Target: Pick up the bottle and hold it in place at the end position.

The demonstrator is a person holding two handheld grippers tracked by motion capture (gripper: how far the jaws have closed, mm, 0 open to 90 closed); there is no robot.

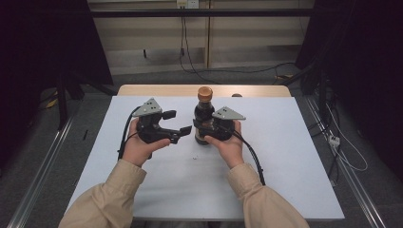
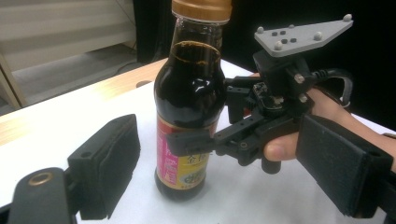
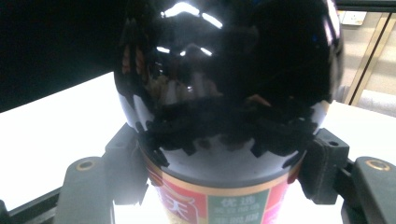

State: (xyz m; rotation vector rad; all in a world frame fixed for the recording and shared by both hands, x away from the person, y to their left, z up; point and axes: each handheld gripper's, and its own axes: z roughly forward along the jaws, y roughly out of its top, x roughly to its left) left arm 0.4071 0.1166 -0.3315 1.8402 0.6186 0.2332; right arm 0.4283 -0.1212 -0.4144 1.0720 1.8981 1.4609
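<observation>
Bottle stands on table, between grippers.

Bottle top runs off at twelve o'clock in the right gripper view; label cut at six, its print too blurred to read.

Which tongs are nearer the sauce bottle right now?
Right. The right tongs are clamped on the sauce bottle at its label, holding it upright on the table. The left tongs stand open just beside it, not touching.

Right tongs gripping dark bottle, left tongs open
</observation>
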